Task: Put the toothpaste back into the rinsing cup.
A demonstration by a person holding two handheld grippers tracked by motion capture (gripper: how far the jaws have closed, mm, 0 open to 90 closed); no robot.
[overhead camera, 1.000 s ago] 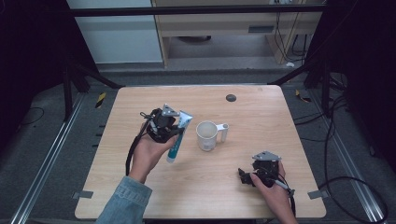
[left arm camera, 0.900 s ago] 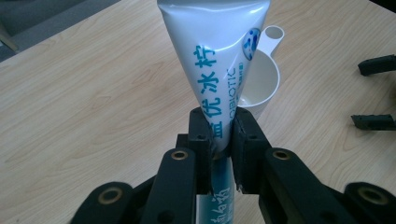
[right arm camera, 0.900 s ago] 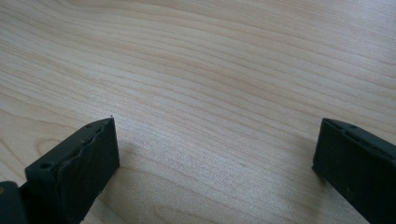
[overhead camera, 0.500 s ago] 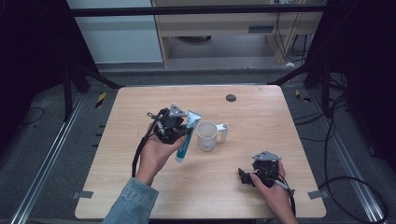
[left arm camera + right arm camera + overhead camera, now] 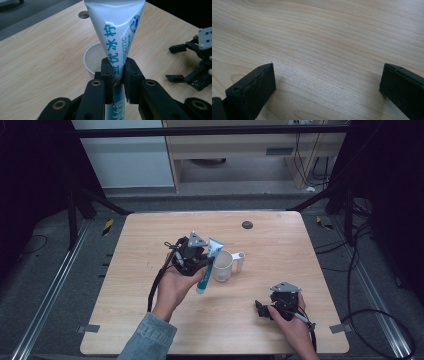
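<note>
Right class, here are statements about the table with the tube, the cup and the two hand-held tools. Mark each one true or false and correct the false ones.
1. The left tool is clamped on the tube. True.
2. The right tool holds the cup. False: its jaws stand open over bare table, with nothing between them.
3. The white cup stands upright on the table. True.
4. The tube lies flat on the table. False: it is held up in the air beside the cup.
</note>
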